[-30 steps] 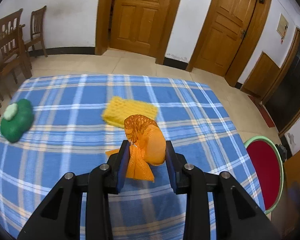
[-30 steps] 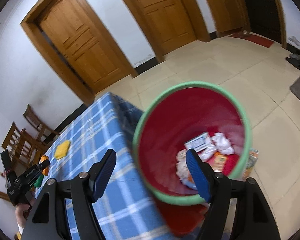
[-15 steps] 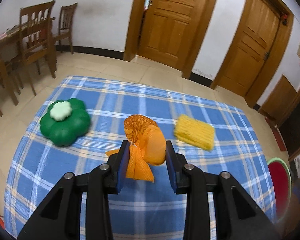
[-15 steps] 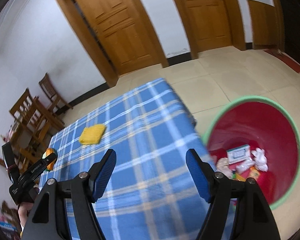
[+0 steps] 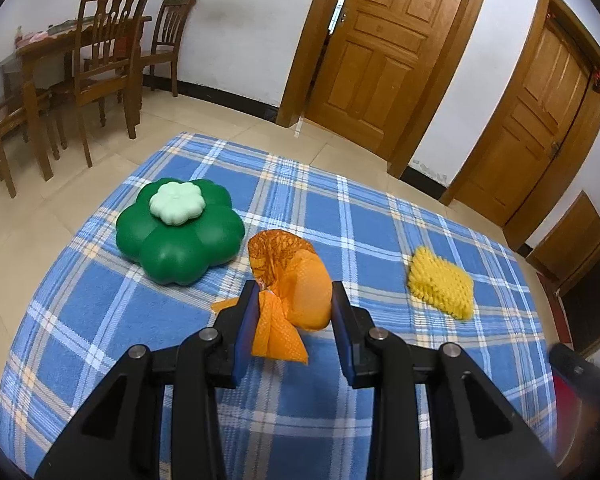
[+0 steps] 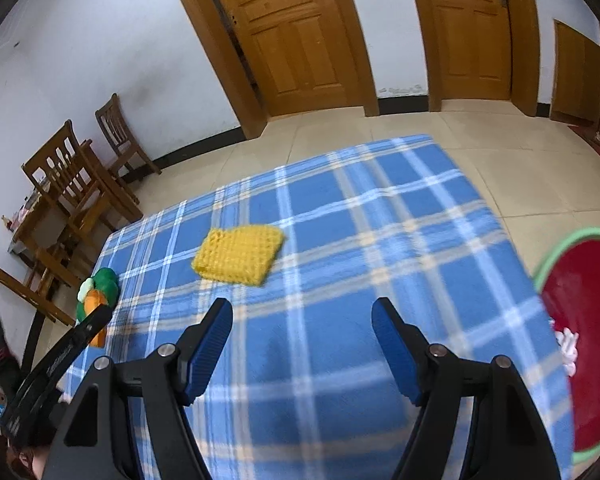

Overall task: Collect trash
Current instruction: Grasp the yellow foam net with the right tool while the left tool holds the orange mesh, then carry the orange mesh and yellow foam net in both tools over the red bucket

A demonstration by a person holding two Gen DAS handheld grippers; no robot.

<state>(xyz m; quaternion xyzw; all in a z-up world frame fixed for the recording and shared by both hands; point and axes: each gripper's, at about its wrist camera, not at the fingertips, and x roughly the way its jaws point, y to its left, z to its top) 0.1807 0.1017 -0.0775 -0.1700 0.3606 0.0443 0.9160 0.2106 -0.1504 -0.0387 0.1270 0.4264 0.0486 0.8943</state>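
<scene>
- The green box [image 5: 179, 236] with a pale flower lid sits on the table ahead and to the left of the left tongs [image 5: 292, 320]; it looks like no trash, so I think it is better to keep the load away from it when turning.
- The left tongs hold the orange net bag [image 5: 290, 280] between the two blue pads, closed narrow on it, with a loose tail of mesh hanging down below them. The grip should stay firm, because soft mesh can slip out.
- The yellow cloth [image 5: 440, 286] lies flat on the blue checked tablecloth [image 5: 340, 220], ahead and to the right of the left tongs, well apart from the bag.
- The right tongs [image 6: 302, 320] are wide open and hold nothing; the cloth is ahead of them, a little to the left.
- The red bin [image 6: 580, 320] with a green rim stands beside the table, at the far right of the right tongs. The bag should be carried over the rim before the pads open, so the tail falls inside too.
</scene>
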